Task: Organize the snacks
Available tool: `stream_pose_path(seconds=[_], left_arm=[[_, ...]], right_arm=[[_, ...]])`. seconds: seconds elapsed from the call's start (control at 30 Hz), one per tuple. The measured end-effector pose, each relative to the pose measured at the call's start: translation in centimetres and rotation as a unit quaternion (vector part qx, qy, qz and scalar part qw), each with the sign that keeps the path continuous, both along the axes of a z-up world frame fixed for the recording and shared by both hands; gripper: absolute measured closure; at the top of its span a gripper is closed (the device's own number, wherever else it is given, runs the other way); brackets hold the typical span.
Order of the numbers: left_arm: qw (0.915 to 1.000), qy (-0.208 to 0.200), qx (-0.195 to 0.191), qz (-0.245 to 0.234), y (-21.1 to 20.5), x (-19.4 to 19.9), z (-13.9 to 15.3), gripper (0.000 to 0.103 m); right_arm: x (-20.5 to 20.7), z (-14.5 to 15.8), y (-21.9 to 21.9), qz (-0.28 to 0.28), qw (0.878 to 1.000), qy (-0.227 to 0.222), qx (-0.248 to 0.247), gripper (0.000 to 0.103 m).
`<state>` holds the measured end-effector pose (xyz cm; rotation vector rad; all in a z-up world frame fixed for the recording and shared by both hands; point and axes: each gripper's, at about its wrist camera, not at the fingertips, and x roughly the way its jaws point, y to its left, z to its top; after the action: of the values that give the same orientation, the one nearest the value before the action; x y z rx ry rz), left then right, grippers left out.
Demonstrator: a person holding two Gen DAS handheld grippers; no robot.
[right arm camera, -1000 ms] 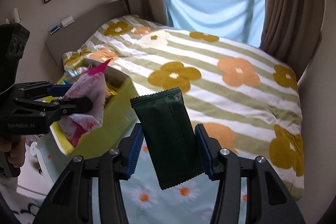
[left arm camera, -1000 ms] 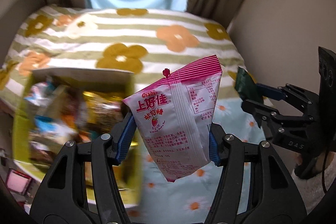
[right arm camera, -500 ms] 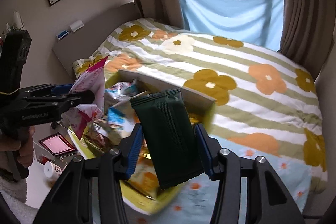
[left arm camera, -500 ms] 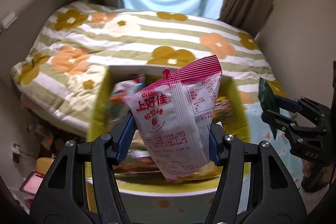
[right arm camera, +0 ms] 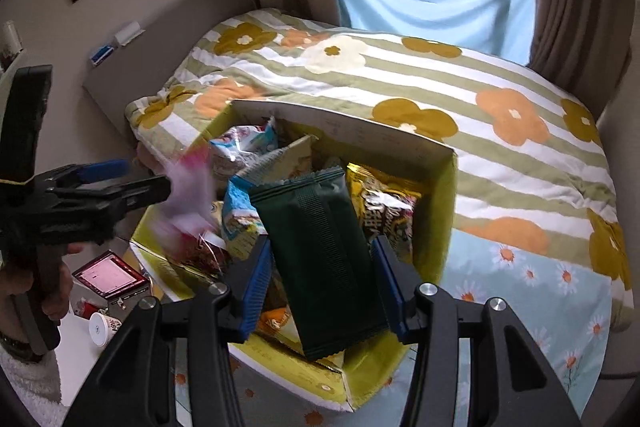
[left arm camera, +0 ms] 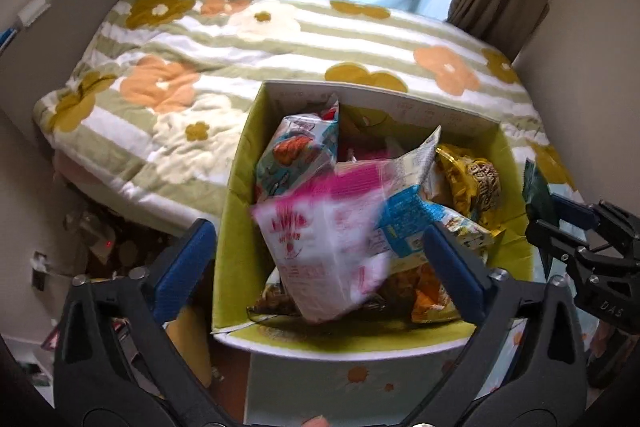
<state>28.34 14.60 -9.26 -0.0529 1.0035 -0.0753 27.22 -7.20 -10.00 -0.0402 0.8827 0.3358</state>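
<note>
We let the pink bag (left arm camera: 328, 247) fall clear into the box (left arm camera: 240, 163) at frame centre before drawing back; our left gripper (left arm camera: 320, 255) has just been opening, jaws wide, the blurred bag loose between them. Our right gripper (right arm camera: 320, 291) clamps the green packet (right arm camera: 320, 259), tilted down over the box; release it over the open gap next.

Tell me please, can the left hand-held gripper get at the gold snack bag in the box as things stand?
Probably yes. The left hand-held gripper, jaws just opened and empty, is over the open box. The gold snack bag lies uncovered on top; only the falling pink packet is near.
</note>
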Motion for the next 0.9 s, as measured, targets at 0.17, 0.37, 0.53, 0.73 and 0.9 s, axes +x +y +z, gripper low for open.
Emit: stream_pose_path(seconds=[0.17,0.37,0.53,0.73,0.9], left_arm=[[0.9995,-0.001,0.025,-0.019,-0.7,-0.9,-0.2,0.000],[0.9992,0.000,0.024,-0.031,-1.2,-1.7,-0.5,0.000],[0.9991,0.003,0.016,-0.040,-1.3,-2.3,-0.9,0.000],[0.9987,0.005,0.014,-0.049,-1.7,-2.1,-1.0,0.000],[0.9982,-0.015,0.020,-0.054,-2.4,-3.1,0.6,0.000]], right_arm=[[-0.5,-0.6,-0.3,-0.023,1.000,0.014,0.001,0.057],[0.2,-2.1,0.0,-0.043,0.998,0.040,0.008,0.043],[-0.6,-3.0,0.4,-0.041,0.998,0.048,-0.014,0.000],[-1.3,-2.5,0.1,-0.055,0.998,0.038,-0.008,0.000],[-2.3,-0.8,-0.2,-0.066,0.998,0.019,-0.007,0.000]])
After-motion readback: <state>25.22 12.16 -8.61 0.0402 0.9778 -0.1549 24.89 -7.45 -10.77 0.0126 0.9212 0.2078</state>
